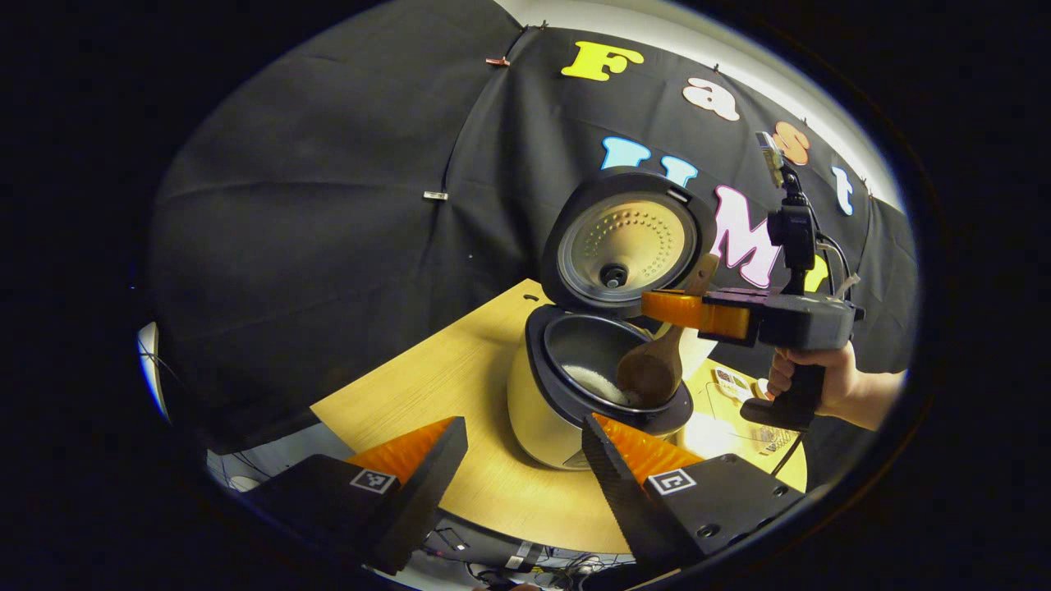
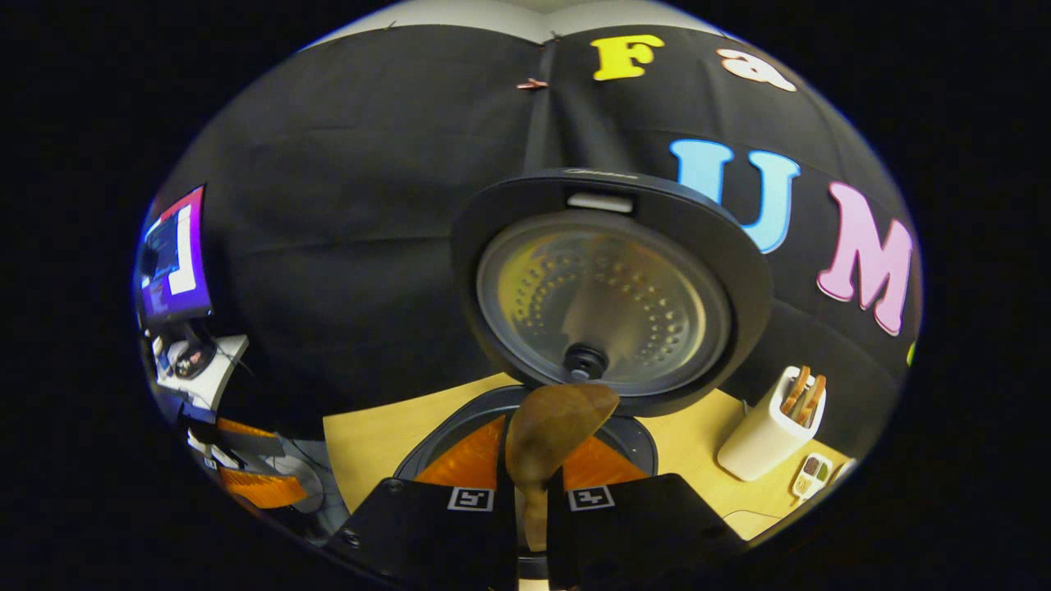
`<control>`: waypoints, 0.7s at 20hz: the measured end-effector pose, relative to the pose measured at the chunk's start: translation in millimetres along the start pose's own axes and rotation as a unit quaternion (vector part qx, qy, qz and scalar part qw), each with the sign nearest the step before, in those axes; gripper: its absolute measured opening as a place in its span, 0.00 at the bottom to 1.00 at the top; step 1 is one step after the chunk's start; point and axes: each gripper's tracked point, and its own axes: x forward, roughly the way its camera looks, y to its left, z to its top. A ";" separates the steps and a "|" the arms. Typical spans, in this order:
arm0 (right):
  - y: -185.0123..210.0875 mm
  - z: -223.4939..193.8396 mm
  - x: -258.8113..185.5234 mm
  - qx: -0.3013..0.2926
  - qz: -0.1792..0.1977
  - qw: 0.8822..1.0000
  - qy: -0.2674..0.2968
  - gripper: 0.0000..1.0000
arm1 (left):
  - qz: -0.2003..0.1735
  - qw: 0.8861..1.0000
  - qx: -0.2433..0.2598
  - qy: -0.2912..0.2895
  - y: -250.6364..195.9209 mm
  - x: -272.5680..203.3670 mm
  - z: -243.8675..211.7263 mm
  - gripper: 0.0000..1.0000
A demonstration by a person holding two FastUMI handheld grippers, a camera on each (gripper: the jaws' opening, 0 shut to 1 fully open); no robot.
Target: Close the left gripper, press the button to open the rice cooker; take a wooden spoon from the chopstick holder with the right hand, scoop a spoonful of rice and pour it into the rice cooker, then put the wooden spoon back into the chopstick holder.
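The rice cooker (image 1: 542, 410) stands on the wooden table with its lid (image 1: 628, 246) swung up. White rice (image 1: 593, 382) lies in the bottom of its dark pot. The wooden spoon (image 1: 651, 371) hangs bowl-down inside the pot's right rim, handle up, and my right gripper (image 1: 669, 309) is shut on that handle, a hand holding it from the right. In the right gripper view the spoon (image 2: 548, 431) rises between my right gripper (image 2: 534, 472) fingers, in front of the lid (image 2: 612, 295). My left gripper (image 1: 521, 447) stands open in front of the cooker, holding nothing.
The white chopstick holder (image 2: 768, 435) with wooden utensils stands on the table (image 1: 443, 386) right of the cooker. A small flat card (image 2: 809, 474) lies beside it. A lit monitor (image 2: 172, 254) and a cluttered desk sit far left, past the table's edge.
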 end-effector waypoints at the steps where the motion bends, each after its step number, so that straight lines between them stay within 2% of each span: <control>1: 5.5 -2.2 -0.6 -0.013 0.009 1.000 0.001 0.18 | 0.002 1.000 -0.001 -0.002 -0.8 0.7 -0.1 0.95; 4: 10.4 -8.2 -2.1 -0.028 0.018 0.999 0.002 0.18 | 0.005 1.000 0.002 -0.005 -1.9 1.1 0.9 0.95; 8: -9.4 1.2 -5.9 0.026 -0.005 1.000 -0.010 0.18 | 0.003 1.000 0.012 -0.006 -11.0 2.3 -0.2 0.95; 9: -16.7 7.4 -10.8 0.049 -0.014 0.999 -0.016 0.14 | 0.002 1.000 0.012 -0.006 -14.1 1.5 -0.7 0.95; 10: -26.2 13.4 -17.3 0.072 -0.024 0.997 -0.024 0.18 | 0.001 1.000 0.013 -0.007 -17.6 1.2 0.7 0.95; 14: -80.7 29.4 -58.7 0.128 -0.091 0.986 -0.061 0.18 | -0.008 1.000 0.022 -0.010 -37.7 2.0 3.6 0.95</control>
